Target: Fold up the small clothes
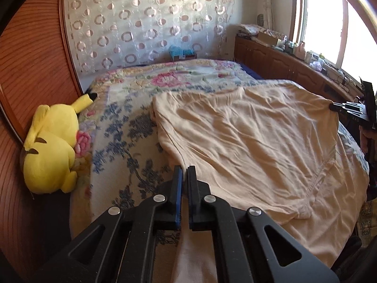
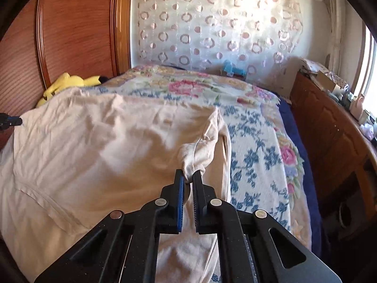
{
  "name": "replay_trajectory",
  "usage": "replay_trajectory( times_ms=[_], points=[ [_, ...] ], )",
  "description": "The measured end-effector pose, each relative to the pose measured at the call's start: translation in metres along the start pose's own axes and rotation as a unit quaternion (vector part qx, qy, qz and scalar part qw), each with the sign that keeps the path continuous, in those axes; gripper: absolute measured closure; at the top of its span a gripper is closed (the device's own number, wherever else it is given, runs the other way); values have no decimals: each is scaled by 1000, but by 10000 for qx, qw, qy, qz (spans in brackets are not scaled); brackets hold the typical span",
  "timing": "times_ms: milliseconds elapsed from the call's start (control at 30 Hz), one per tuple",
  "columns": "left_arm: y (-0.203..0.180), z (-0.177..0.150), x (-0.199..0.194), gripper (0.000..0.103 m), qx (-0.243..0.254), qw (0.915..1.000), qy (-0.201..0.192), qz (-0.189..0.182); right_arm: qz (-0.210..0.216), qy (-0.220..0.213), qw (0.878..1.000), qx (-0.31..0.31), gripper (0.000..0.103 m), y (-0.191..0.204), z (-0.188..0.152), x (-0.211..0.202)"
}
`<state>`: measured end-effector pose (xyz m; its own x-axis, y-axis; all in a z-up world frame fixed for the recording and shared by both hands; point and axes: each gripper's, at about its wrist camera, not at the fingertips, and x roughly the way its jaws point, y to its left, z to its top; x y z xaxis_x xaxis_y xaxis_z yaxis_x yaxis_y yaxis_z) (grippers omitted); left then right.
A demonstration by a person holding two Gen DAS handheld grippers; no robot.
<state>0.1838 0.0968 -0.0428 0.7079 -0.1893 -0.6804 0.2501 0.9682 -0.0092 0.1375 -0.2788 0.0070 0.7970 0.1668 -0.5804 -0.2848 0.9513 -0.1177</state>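
— Progress so far looks slight. The cream garment (image 1: 247, 136) lies spread and wrinkled over the floral bedspread (image 1: 122, 127) on the bed, and I see no finished fold in it.

— Are both tools on it?

— Yes. The left gripper (image 1: 184, 172) has its jaws drawn together on the near edge of the cloth; fabric runs between the blue pads and out beneath them. The right gripper (image 2: 188, 176) has its jaws clamped on a bunched ribbed piece, a cuff or hem by the look of it, which stands up from the bed in a small peak.

— So the grasps are made.

— I'd judge so: two points along the near side pinched, cloth barely raised. What is left is nearly all of it: carrying that edge over, laying it flat, then the further folds.

— Anything in the way?

— The yellow plush toy (image 1: 51, 146) sits by the wooden headboard (image 1: 35, 70), well apart from the garment. The wrinkles may need smoothing first.
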Motion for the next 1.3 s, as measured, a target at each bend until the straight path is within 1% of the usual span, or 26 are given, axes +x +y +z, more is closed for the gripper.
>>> replay_trajectory(
  times_ms=[33,167,233,300,433,633,800,1000,1167,1300],
  points=[
    [1,2,-2,98,26,10000,-49,69,15,-19,10000,-7,96,0,1,-3],
    [10,3,1,98,-66,9999,16,-92,5,-3,10000,-77,96,2,1,-8],
    [12,3,1,98,-118,9999,32,-114,5,1,10000,-86,96,3,1,-8],
    [11,5,-1,98,-133,9997,64,-172,25,-8,10000,-60,96,3,1,-7],
    [3,6,-17,99,-100,9997,-11,-220,91,-11,9999,-43,97,3,3,-15],
    [-6,-4,-58,99,-112,9987,-262,-427,200,-108,9997,-75,97,3,-2,-63],
    [-8,-10,-87,99,-103,9978,-427,-503,257,-168,9993,-193,97,7,-13,-111],
    [-7,-21,-132,99,-151,9955,-664,-656,309,-170,9988,-342,97,16,-27,-164],
    [3,-41,-149,99,-317,9963,-582,-546,351,-2,9987,-375,97,20,-46,-192],
    [17,-66,-143,99,-544,9970,-393,-398,495,142,9985,-183,97,15,-58,-194]
  ],
)
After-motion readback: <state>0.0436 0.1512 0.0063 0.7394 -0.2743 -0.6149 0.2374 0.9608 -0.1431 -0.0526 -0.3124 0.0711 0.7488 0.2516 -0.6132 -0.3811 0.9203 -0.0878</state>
